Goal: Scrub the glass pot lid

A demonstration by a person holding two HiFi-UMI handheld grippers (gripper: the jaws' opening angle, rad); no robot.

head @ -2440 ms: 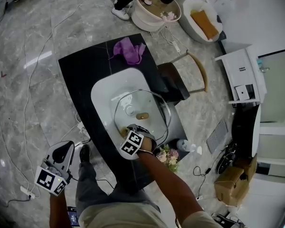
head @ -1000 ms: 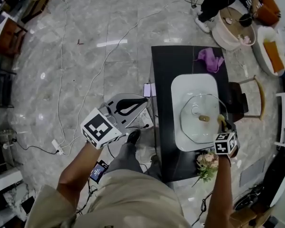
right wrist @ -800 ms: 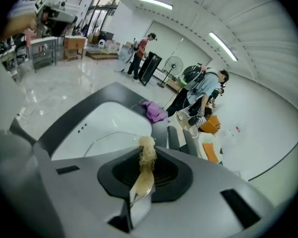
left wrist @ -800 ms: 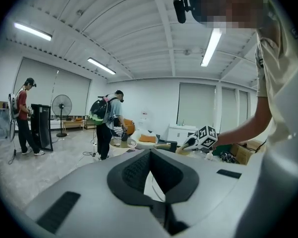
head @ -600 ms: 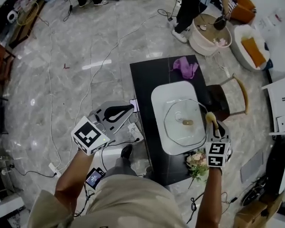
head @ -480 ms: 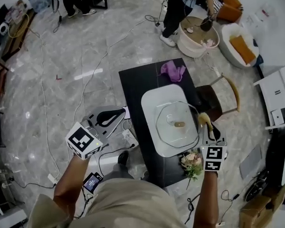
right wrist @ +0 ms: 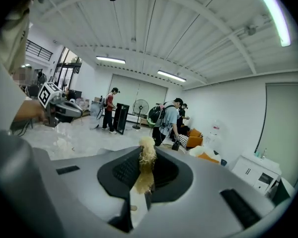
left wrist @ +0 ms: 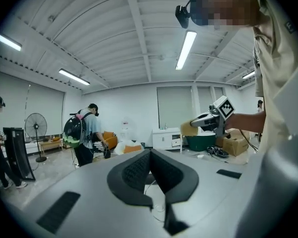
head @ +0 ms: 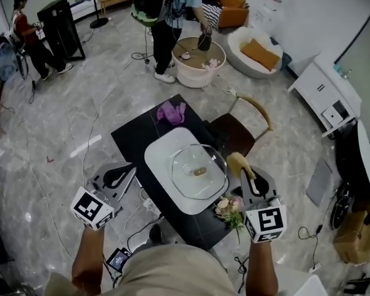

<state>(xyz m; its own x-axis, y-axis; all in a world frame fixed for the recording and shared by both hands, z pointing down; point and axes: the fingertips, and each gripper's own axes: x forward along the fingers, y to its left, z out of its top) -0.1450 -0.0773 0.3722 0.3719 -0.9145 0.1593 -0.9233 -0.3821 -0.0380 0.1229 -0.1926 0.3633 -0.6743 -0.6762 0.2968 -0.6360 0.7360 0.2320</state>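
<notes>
Scrub station, mid-session: the round clear glass pot lid (head: 209, 180) lies flat, dome up, in the white oblong tray (head: 157, 159) on the black rectangular table (head: 131, 142), its small brown knob (head: 199, 171) at the centre. A crumpled purple cloth (head: 171, 112) sits at the table's far end and a bunch of pale flowers (head: 228, 208) at the near corner. From my remote seat I read the right gripper (head: 243, 172) as clenched on a fibrous yellow scrubbing pad (right wrist: 145, 170), which stands up between its jaws. In the head view the pad's tip shows just beside the lid's right rim. This gripper's own camera, however, looks out across the room rather than down at the glass, so I judge the pad to be off the lid and not touching it. The left gripper (head: 126, 170) hangs well apart from the tray, off the table's left side, its jaws pressed together on nothing. I expect the lid to be stiff, fairly heavy for its size, breakable, and slick once wet. It is likely to skate about in the smooth tray under a sideways push. The knob looks the surest place to take hold, with the rim as a second choice for steadying. The soft pad should give against the dome, so firm downward pressure seems safer than hard sideways strokes.
</notes>
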